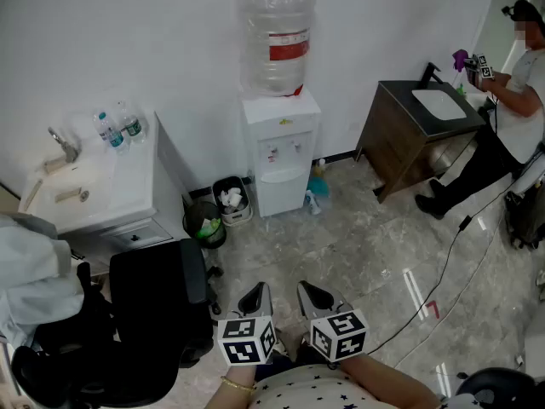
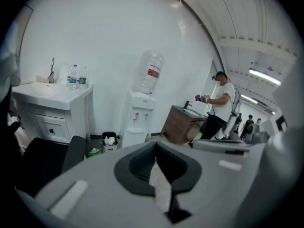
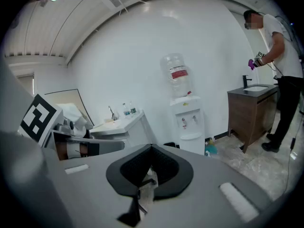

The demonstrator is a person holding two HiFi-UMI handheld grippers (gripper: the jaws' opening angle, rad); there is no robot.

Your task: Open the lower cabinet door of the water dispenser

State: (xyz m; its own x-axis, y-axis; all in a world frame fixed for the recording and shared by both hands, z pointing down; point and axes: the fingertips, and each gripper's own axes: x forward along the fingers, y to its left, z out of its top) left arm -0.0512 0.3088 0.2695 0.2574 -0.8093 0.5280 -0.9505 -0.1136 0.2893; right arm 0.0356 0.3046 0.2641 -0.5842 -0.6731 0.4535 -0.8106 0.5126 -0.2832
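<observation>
The white water dispenser (image 1: 279, 143) stands against the far wall with a clear bottle (image 1: 275, 37) on top. Its lower cabinet door (image 1: 282, 196) is closed. The dispenser also shows in the left gripper view (image 2: 137, 118) and the right gripper view (image 3: 187, 122), far ahead of both pairs of jaws. My left gripper (image 1: 254, 293) and right gripper (image 1: 313, 290) are held side by side close to my body, well short of the dispenser. The jaws of the left gripper (image 2: 155, 144) and of the right gripper (image 3: 151, 147) meet, with nothing between them.
A white sink vanity (image 1: 94, 190) with water bottles (image 1: 115, 130) stands at left, a black office chair (image 1: 145, 305) before it. Two small bins (image 1: 232, 201) sit left of the dispenser, a teal bottle (image 1: 317, 181) to its right. A person (image 1: 511, 100) works at a wooden vanity (image 1: 417, 130). A cable (image 1: 443, 271) crosses the floor.
</observation>
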